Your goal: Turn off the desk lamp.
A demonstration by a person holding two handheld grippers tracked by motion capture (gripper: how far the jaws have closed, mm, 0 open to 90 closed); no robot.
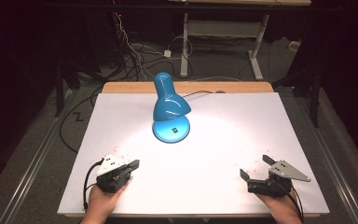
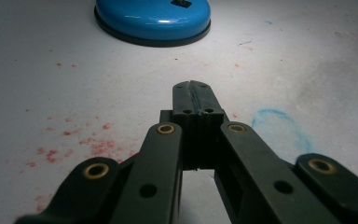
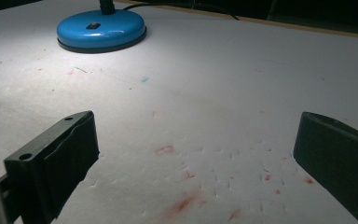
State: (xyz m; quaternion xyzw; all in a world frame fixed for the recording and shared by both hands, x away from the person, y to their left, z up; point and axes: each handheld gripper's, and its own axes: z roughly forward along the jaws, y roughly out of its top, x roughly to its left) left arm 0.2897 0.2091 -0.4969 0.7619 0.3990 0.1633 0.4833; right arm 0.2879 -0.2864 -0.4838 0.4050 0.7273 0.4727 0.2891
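A blue desk lamp (image 1: 170,105) stood lit near the middle of the worktop (image 1: 270,140), toward its far edge, its shade tilted down over its own round base (image 1: 171,129). A small dark switch sat on top of that base; no brand, label or writing could be read on the lamp or anywhere else in view. The white sheet covering the worktop carried scattered red specks (image 2: 98,147) and a faint blue ring mark (image 2: 279,126).

The left gripper (image 1: 131,166) rested at the near left of the worktop in the person's left hand (image 1: 103,201), well apart from the lamp. Its jaws were pressed together with nothing between them, as the left gripper view showed plainly.

The right gripper (image 1: 256,167) lay at the near right in the person's right hand (image 1: 283,207), also well apart from the lamp. Its jaws stood wide, with only bare stained sheet between them. A grey three-cornered plate (image 1: 290,171) sat on top of it.

In both gripper views the lamp's base (image 3: 101,29) lay ahead in the distance, untouched by either gripper.
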